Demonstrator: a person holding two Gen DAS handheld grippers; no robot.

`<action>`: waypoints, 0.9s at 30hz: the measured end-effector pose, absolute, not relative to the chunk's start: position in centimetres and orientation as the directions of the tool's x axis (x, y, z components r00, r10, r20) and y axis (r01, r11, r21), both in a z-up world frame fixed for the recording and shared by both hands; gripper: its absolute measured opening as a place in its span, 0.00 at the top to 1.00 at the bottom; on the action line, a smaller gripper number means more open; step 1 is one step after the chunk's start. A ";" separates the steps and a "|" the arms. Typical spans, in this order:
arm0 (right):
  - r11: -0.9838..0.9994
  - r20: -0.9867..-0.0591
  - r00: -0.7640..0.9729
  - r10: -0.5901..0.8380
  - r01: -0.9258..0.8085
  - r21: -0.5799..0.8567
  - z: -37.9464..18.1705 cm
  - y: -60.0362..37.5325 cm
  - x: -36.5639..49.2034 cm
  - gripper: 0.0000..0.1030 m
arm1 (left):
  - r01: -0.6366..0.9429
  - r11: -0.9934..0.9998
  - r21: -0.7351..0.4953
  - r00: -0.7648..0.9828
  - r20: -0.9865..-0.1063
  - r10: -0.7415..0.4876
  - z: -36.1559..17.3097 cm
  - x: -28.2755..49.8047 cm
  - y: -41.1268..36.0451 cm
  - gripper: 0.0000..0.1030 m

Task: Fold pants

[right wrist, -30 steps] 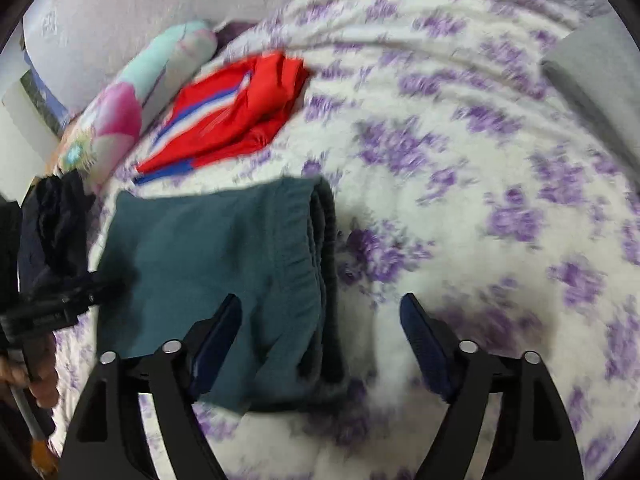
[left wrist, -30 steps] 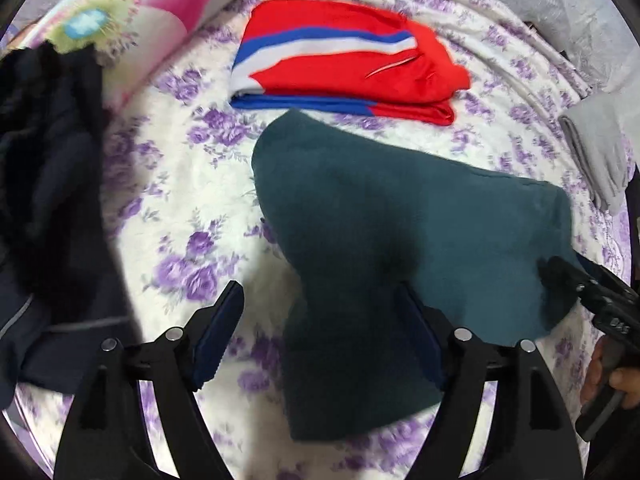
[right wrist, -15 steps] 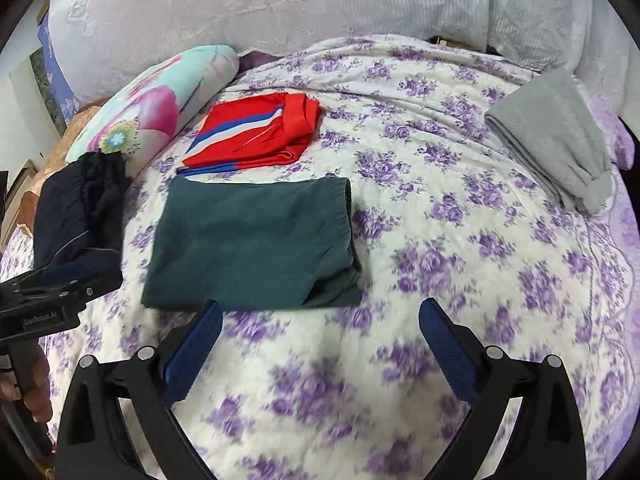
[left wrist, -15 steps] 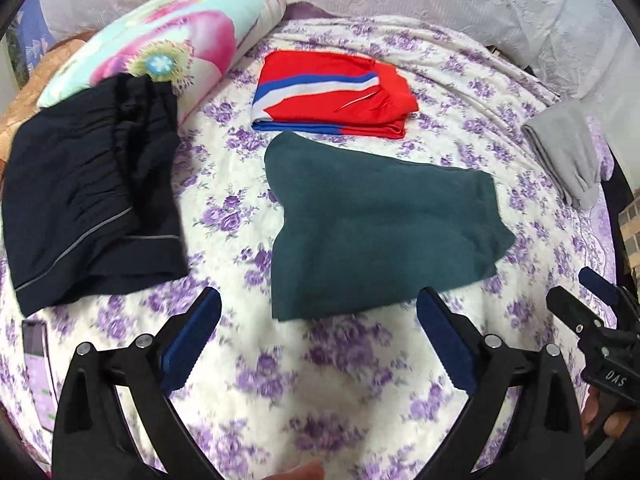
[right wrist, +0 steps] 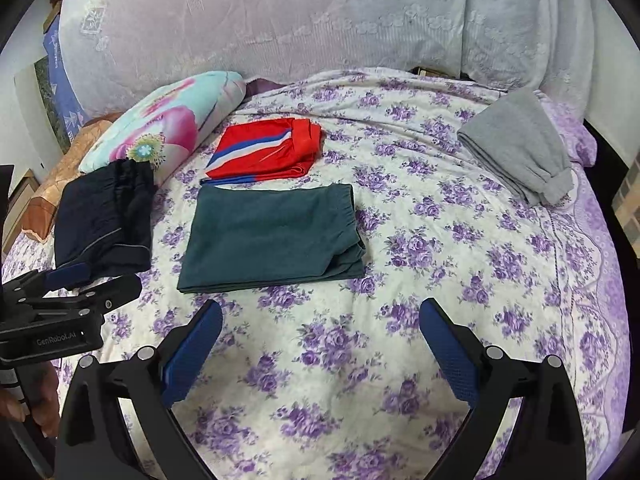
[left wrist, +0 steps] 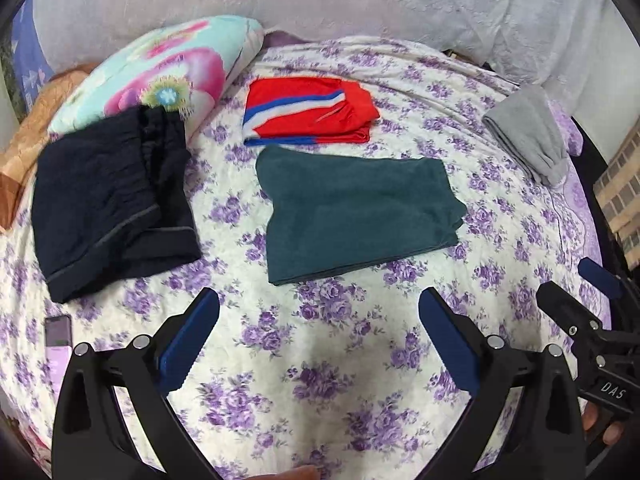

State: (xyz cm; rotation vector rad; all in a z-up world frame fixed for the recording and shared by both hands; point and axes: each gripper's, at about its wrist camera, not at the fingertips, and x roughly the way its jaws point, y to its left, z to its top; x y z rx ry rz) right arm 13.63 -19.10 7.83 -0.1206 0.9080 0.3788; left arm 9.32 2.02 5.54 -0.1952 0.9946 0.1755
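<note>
Dark green pants point(left wrist: 356, 210) point(right wrist: 272, 238) lie folded into a flat rectangle in the middle of the bed, elastic waistband to the right. My left gripper point(left wrist: 319, 308) hangs open above the bedspread, short of the pants' near edge, nothing between its blue pads. The right gripper point(right wrist: 321, 318) is open too, likewise pulled back from the pants and holding nothing. Each gripper shows at the edge of the other's view, with a hand on its handle.
Folded red shorts with blue and white stripes point(left wrist: 308, 118) point(right wrist: 264, 150) lie just behind the green pants. Dark navy shorts point(left wrist: 108, 200) point(right wrist: 104, 216) sit at left against a floral pillow point(left wrist: 160, 76). Grey folded pants point(left wrist: 528, 134) point(right wrist: 520, 148) are at right. A phone point(left wrist: 58, 332) lies near left.
Both grippers let go of the green pants, opened wide and drew back and up. The pants now lie flat and folded, farther away in both views.
</note>
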 end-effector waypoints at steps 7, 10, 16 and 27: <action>0.936 -0.768 0.577 0.277 -0.344 0.080 8.8 -18.8 11.5 0.04 | -0.226 0.971 -0.076 0.551 -0.832 0.063 6.9 7.0 2.3 0.05; 0.937 -0.764 0.580 0.282 -0.337 0.091 8.7 -18.3 10.5 0.04 | -0.214 0.973 -0.085 0.548 -0.835 0.048 6.8 5.9 2.3 0.05; 0.942 -0.770 0.577 0.272 -0.325 0.090 8.1 -17.5 9.0 0.04 | -0.186 0.978 -0.092 0.538 -0.843 0.023 6.4 4.5 2.2 0.05; 0.951 -0.773 0.585 0.247 -0.298 0.078 8.2 -17.2 8.2 0.04 | -0.150 0.985 -0.086 0.536 -0.844 0.008 6.0 4.2 2.2 0.05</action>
